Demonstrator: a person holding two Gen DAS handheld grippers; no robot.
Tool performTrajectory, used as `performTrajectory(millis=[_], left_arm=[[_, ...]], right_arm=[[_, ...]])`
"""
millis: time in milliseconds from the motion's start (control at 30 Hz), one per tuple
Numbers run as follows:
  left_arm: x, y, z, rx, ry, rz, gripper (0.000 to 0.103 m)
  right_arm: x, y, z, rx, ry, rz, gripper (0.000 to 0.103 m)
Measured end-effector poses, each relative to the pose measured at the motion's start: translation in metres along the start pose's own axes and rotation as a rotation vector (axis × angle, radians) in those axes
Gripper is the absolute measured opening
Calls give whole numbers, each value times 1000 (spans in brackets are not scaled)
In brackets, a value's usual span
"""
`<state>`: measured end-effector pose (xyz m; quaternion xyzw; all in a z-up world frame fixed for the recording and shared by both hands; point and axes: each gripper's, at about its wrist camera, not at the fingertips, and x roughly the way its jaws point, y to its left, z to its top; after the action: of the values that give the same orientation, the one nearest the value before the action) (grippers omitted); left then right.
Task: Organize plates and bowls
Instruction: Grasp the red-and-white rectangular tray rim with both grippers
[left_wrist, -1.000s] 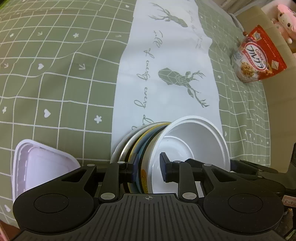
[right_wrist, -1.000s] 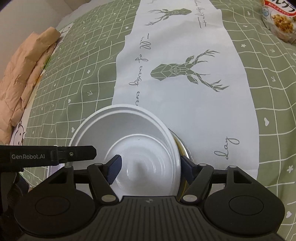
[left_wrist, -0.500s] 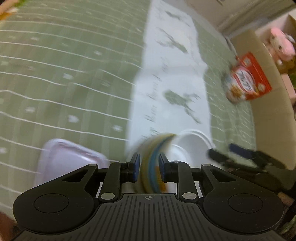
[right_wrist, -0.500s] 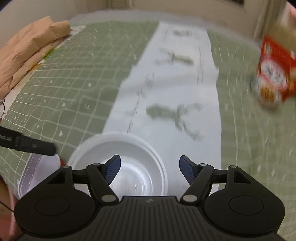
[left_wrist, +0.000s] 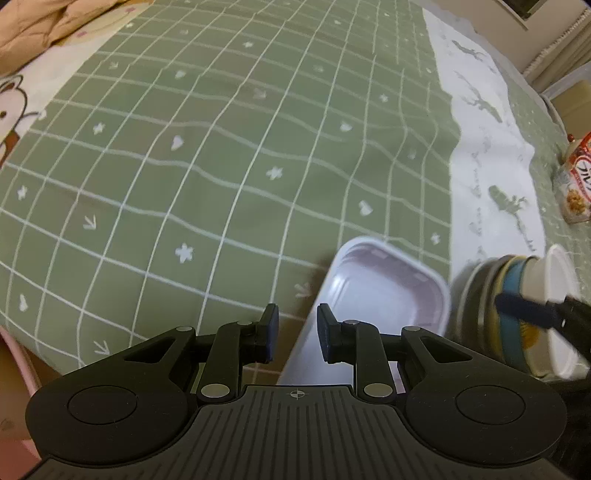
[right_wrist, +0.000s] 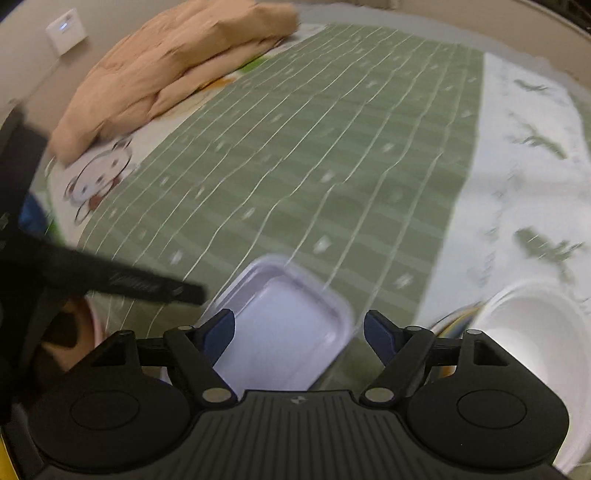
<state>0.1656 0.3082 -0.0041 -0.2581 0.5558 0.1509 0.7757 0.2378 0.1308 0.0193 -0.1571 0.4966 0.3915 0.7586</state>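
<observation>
your left claw (left_wrist: 295, 338) part-open, empty, straddling near edge of pale rectangular tray (left_wrist: 384, 295). your right claw (right_wrist: 299, 332) spread wide over same tray. stacked plates (left_wrist: 491, 295) with white bowl (right_wrist: 532, 332) lie just right of tray, on green checked cloth (left_wrist: 221, 147).

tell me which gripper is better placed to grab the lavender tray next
Probably the right gripper: its jaws are wide open with the lavender tray lying between its fingertips. The left gripper has a narrower gap, and only the tray's near left edge falls between its fingers.
</observation>
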Motion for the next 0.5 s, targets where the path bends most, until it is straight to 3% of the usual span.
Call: performTrajectory(millis=[200, 333, 400, 500], left_arm=[[20, 9, -21, 6, -58, -61, 26], [30, 4, -30, 44, -79, -76, 26], [34, 1, -34, 71, -85, -86, 32], [39, 0, -40, 112, -129, -69, 34]], right_arm=[[24, 11, -36, 10, -9, -17, 80], [34, 6, -57, 35, -37, 66, 79], [36, 3, -67, 41, -61, 113, 71], [39, -4, -78, 43, -124, 122, 49]])
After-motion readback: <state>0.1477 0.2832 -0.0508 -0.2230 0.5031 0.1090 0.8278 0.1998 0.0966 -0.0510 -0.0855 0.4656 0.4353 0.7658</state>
